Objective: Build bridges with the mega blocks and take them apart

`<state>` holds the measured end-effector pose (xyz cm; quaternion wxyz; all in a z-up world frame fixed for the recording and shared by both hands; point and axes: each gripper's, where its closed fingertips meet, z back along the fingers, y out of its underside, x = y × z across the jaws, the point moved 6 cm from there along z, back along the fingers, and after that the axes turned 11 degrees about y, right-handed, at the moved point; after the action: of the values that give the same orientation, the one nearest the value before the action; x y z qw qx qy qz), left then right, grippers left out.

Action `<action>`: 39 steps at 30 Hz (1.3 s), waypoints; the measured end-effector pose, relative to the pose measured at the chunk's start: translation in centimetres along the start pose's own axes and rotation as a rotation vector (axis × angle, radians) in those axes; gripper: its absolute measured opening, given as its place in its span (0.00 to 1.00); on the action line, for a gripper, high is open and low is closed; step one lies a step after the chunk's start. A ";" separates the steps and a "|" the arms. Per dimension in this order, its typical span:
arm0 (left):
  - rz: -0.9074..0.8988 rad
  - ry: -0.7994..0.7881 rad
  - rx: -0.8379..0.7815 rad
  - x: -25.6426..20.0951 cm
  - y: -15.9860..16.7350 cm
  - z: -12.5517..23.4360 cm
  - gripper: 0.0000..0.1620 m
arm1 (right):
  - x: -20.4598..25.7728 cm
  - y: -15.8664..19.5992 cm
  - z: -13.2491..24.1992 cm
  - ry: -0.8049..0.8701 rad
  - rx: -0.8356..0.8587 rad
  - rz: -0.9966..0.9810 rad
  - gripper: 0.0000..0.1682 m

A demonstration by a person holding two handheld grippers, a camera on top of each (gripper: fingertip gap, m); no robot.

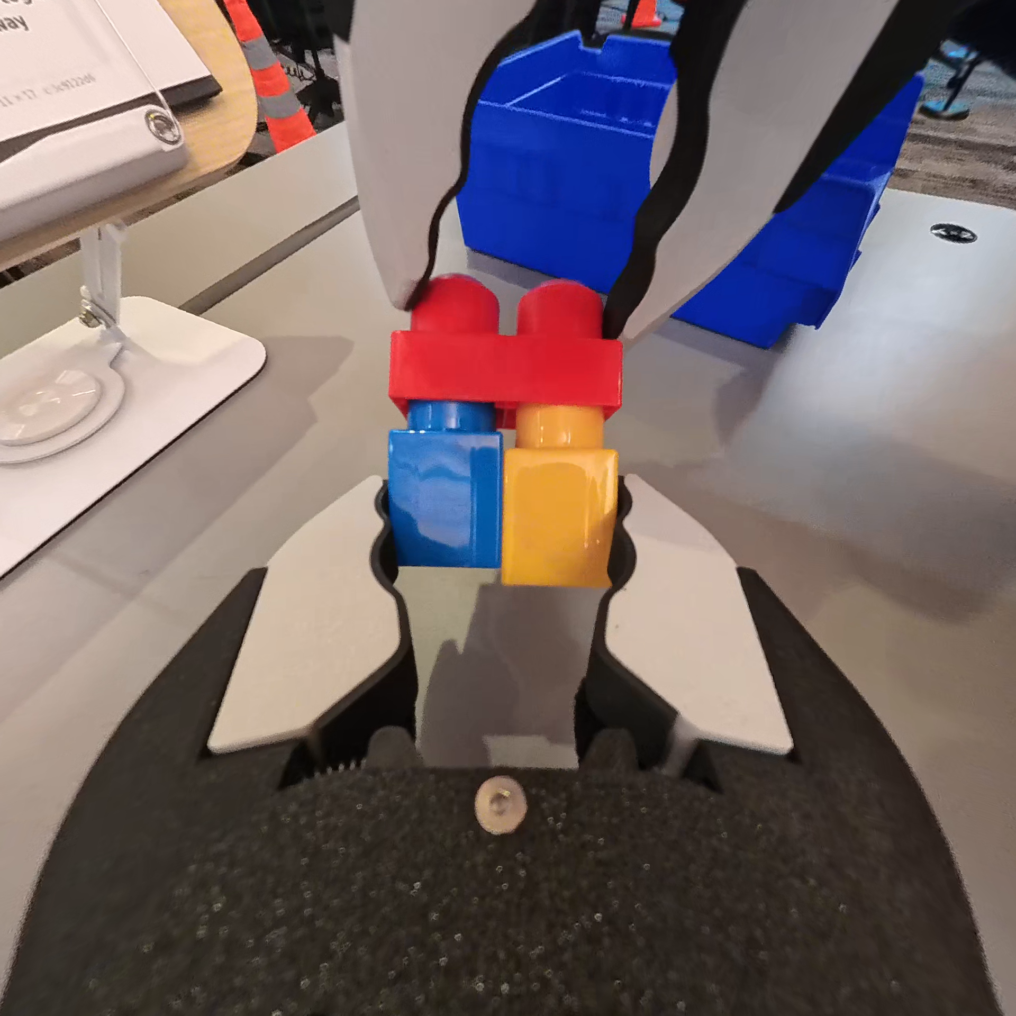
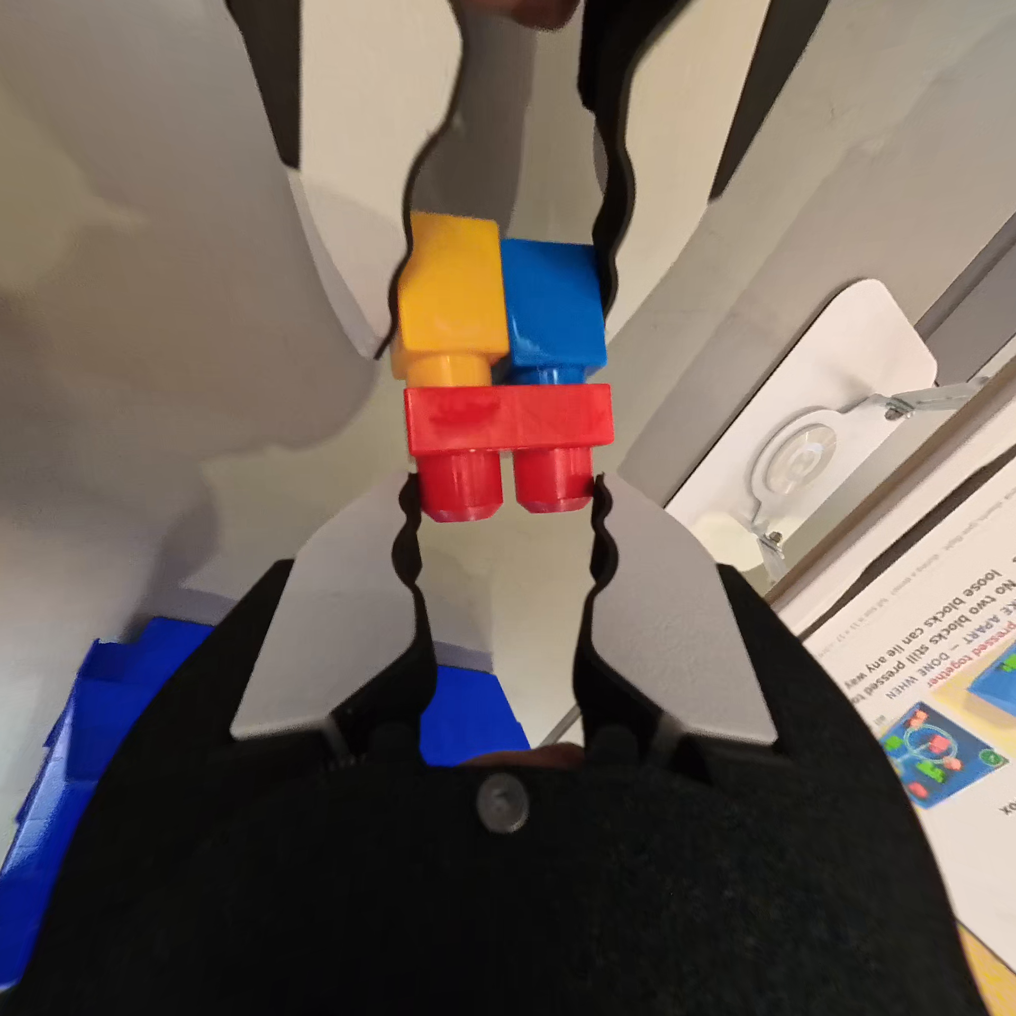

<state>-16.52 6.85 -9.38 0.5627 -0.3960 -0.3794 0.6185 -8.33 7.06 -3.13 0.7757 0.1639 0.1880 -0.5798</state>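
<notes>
A small bridge of three mega blocks is held in the air between two handheld grippers, above a pale grey table [image 1: 824, 495]. The left gripper [image 1: 503, 522] reaches in from the near side and is clenched on the two pillar blocks, one finger pressed against the blue block [image 1: 445, 500] on the left, the other against the yellow block [image 1: 558, 517] on the right. The two pillars stand side by side, touching. The red block [image 1: 506, 371] spans their studs as the deck, not pushed fully down, so both studs show beneath it. The right gripper [image 1: 508, 316] comes in from the far side, its fingertips grasping the outer sides of the red block's two studs. In the right wrist view the same stack appears from the opposite side, with the right gripper [image 2: 500, 492] nearest. A blue plastic bin [image 1: 577, 165] sits on the table just beyond the blocks. To the far left stands a white stand [image 1: 137, 352] holding a printed instruction sheet [image 1: 82, 82].
</notes>
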 end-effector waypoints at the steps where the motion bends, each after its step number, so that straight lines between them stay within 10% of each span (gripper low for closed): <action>1: -0.004 -0.001 -0.004 -0.1 -0.1 0.0 0.46 | 0.1 -0.3 0.1 -0.002 0.005 0.005 0.35; 24: -0.023 -0.019 -0.090 0.3 -1.0 2.3 0.46 | 0.0 0.5 0.5 0.096 -0.157 -0.089 0.32; 29: -0.068 -0.089 -0.218 0.1 -2.3 5.7 0.46 | -0.9 4.3 3.1 0.024 -0.268 -0.677 0.36; 35: -0.142 -0.030 -0.345 -2.3 -5.0 7.7 0.46 | -0.3 2.9 4.8 -0.712 -1.100 -1.748 0.42; 39: -0.187 -0.016 -0.373 -3.3 -5.9 7.8 0.46 | 0.7 1.0 2.5 -0.972 -1.324 -1.927 0.53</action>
<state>-21.18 3.80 -0.71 0.5316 -0.4514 -0.5271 0.4855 -6.89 5.54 -1.21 -0.0376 -0.6865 0.1805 -0.7034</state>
